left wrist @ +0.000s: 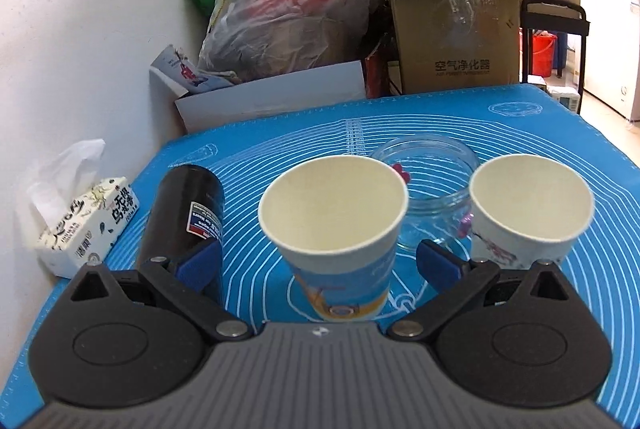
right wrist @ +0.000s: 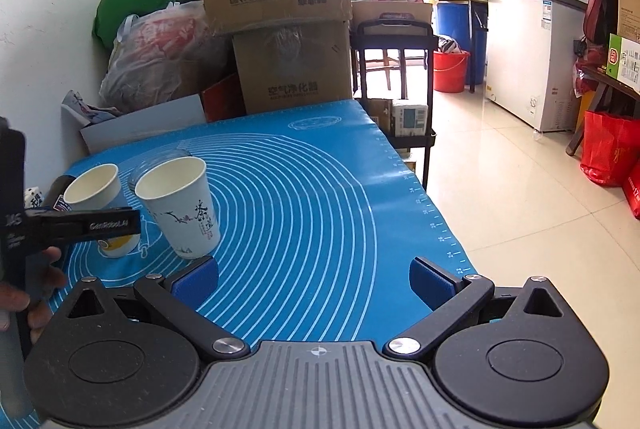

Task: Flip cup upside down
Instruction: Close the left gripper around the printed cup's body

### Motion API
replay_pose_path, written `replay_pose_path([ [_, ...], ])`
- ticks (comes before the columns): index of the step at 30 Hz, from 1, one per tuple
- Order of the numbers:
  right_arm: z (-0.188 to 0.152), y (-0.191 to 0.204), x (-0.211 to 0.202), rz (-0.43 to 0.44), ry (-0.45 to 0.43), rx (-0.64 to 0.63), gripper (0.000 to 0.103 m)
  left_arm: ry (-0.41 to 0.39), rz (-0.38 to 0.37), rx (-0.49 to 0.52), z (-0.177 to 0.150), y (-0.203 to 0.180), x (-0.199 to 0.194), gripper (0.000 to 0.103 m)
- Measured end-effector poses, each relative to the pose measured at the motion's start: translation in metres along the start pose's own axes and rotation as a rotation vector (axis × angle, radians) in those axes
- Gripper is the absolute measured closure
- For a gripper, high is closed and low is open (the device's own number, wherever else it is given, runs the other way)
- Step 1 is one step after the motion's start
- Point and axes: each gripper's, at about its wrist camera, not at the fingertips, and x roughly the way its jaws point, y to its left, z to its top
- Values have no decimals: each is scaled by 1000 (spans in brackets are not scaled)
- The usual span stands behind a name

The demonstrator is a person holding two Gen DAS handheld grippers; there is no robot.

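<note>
Two paper cups stand upright, mouths up, on the blue mat (left wrist: 520, 133). The cup with blue and orange print (left wrist: 334, 233) stands between the open fingers of my left gripper (left wrist: 318, 263), apart from both pads. The white cup with an ink plum-branch print (left wrist: 528, 209) stands to its right. In the right wrist view the blue-print cup (right wrist: 94, 189) is partly hidden behind the left gripper body, and the white cup (right wrist: 180, 205) stands beside it. My right gripper (right wrist: 314, 279) is open and empty, right of the cups, over the mat (right wrist: 320, 189).
A clear glass jar (left wrist: 428, 189) stands just behind the cups. A black bottle (left wrist: 180, 217) lies at the left of the mat, next to a tissue pack (left wrist: 80, 217). Boxes (left wrist: 452, 29) and bags are stacked behind the table. The table's right edge drops to the tiled floor (right wrist: 520, 209).
</note>
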Motion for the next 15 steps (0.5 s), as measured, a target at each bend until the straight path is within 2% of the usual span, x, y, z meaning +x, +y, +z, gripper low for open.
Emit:
replay_pose_path([
  [2, -1, 1, 1, -1, 0, -5, 0, 13, -8, -17, 0, 2, 5, 23],
  [6, -3, 3, 1, 1, 4, -12, 0, 39, -37, -36, 0, 7, 11, 35],
  [15, -3, 5, -5, -4, -12, -24, 0, 6, -77, -21, -2, 10, -2, 37],
])
